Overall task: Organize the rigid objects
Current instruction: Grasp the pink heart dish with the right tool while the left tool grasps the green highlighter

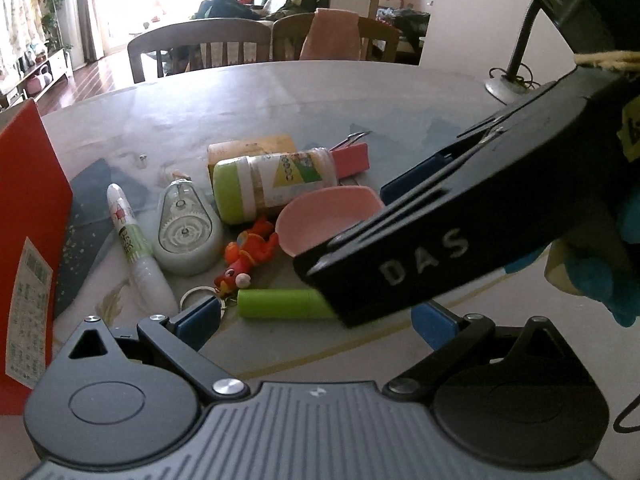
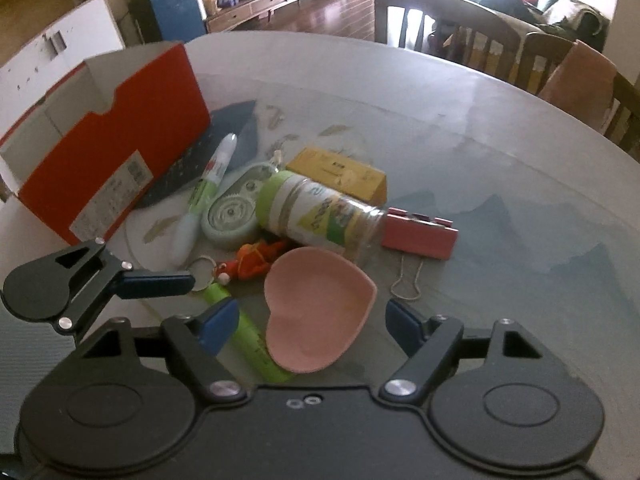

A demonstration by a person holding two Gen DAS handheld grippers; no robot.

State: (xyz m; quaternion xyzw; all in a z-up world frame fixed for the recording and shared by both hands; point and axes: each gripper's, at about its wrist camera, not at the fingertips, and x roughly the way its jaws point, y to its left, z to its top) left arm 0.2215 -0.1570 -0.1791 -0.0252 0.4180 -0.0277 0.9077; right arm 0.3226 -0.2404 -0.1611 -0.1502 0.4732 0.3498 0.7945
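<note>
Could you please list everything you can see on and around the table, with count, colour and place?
Box: 1, red, open, table's left.
Pouch: 1, dark blue, against the box.
Pen: 1, white-green, beside the pouch.
Tape dispenser: 1, pale green, right of the pen.
Jar: 1, clear with green lid, lying centre.
Carton: 1, yellow, behind the jar.
Binder clip: 1, pink, at the jar's base.
Dish: 1, pink, heart-shaped, front.
Keychain: 1, orange figure, left of the dish.
Tube: 1, lime, front.
Table: 1, grey.
Chairs: 2, wooden, far side.
Left gripper: open.
Right gripper: open above the dish.
</note>
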